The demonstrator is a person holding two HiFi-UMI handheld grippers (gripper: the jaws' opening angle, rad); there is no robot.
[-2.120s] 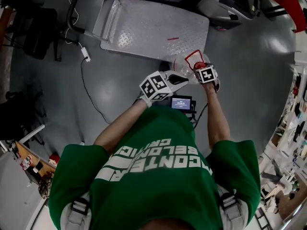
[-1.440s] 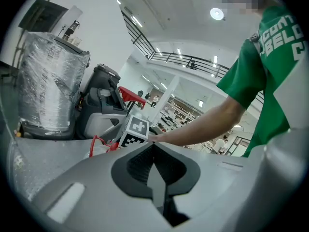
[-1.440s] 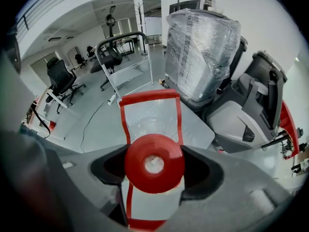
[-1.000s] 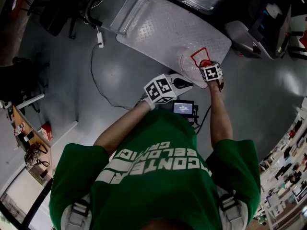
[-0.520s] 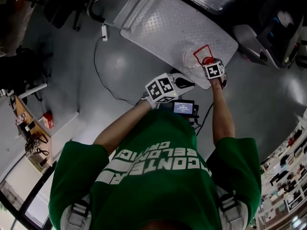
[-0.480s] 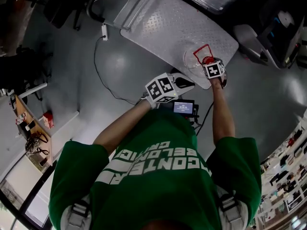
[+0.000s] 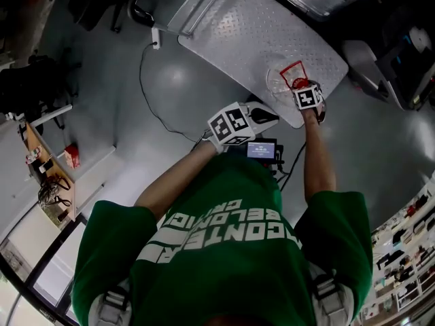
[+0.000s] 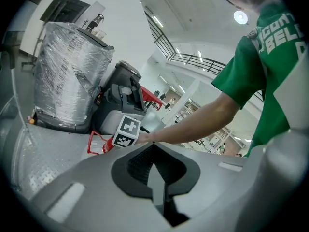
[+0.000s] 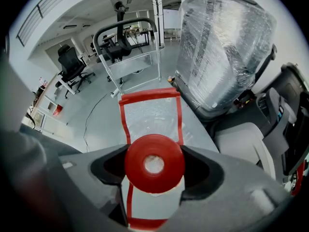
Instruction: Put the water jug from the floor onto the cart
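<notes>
The water jug (image 7: 282, 80) is clear with a red cap (image 9: 154, 163) and a red strap handle (image 9: 150, 94). It hangs over the near right corner of the cart's grey checker-plate deck (image 7: 251, 29). Whether its base touches the deck is hidden. My right gripper (image 7: 300, 85) is shut on the jug's neck just under the cap, its jaws on both sides in the right gripper view (image 9: 154, 166). My left gripper (image 7: 264, 117) is shut with nothing in it, to the left of the jug, short of the deck's edge. The left gripper view shows its jaws (image 8: 155, 178) meeting, and the jug's red handle (image 8: 96, 143) beyond.
A plastic-wrapped pallet load (image 9: 222, 42) stands behind the cart. The cart's push handle (image 9: 126, 30) rises at its far end. A cable (image 7: 153, 104) and power strip lie on the grey floor at the left. Office chairs (image 9: 72, 64) and a grey machine (image 7: 370, 60) stand around.
The right gripper has carried the jug from over the floor beside the cart to above the deck's near corner. The left gripper stayed shut beside it. The head view swung.
</notes>
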